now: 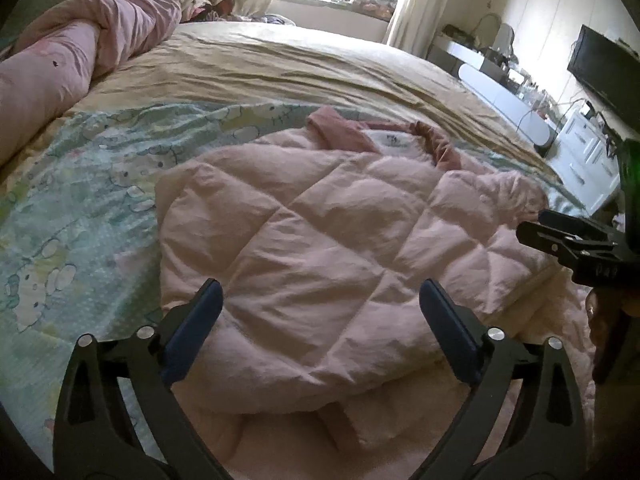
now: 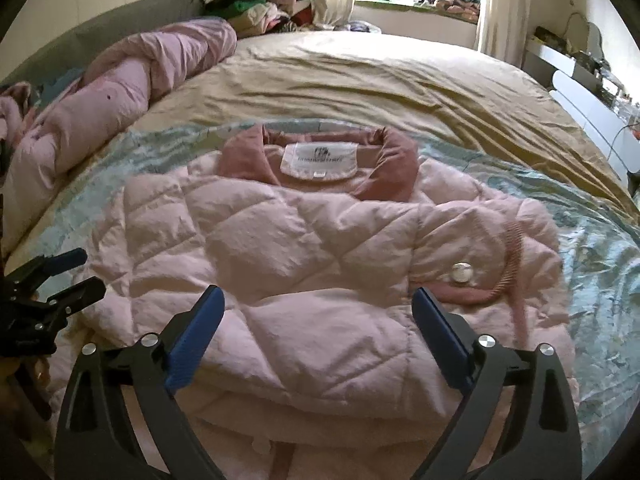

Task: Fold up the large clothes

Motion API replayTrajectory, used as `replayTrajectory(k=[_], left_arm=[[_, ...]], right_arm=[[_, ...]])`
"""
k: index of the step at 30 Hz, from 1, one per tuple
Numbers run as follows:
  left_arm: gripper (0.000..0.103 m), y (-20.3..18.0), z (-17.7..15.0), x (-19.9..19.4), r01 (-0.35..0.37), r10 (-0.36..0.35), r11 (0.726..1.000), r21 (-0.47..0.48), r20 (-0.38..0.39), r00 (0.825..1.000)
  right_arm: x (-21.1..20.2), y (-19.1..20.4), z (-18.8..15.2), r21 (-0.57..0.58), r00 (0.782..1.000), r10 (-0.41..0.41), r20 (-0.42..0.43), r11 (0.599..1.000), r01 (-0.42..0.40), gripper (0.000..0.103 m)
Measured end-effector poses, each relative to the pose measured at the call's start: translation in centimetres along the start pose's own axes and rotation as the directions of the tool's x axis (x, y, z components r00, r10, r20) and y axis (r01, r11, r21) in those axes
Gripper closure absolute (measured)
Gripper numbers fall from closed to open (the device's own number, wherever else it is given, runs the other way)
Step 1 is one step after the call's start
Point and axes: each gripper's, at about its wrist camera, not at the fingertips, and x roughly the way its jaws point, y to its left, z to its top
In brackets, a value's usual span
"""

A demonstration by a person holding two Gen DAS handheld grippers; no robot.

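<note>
A pale pink quilted jacket (image 1: 320, 232) (image 2: 304, 256) lies folded on the bed, its darker pink collar (image 2: 320, 156) and white label at the far side. A white button sits on its right part. My left gripper (image 1: 320, 292) hovers open over the jacket's near left part, nothing between its blue pads. My right gripper (image 2: 318, 300) stands open above the jacket's near edge, also empty. In the left wrist view the right gripper shows as a black tip (image 1: 560, 236) at the jacket's right side. The right wrist view has the left gripper's fingers (image 2: 72, 276) at the jacket's left edge.
The bed carries a pale green cartoon-print sheet (image 1: 80, 208) and a tan cover (image 1: 280, 64) farther back. A rolled pink duvet (image 1: 72, 56) lies along the left. Piled clothes sit by the window (image 2: 256, 8). White drawers and a dark screen (image 1: 600, 68) stand on the right.
</note>
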Motion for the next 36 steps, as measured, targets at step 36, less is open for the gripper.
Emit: replayTrajectory(k=[36], left_arm=[[0.009, -1.7, -1.0, -12.3, -0.05, 0.061, 0.997, -0.066, 0.174, 0.983]], right_arm=[[-14.5, -4.0, -2.8, 0.104, 0.972, -0.005, 0.236, 0.994, -0.02, 0.006]])
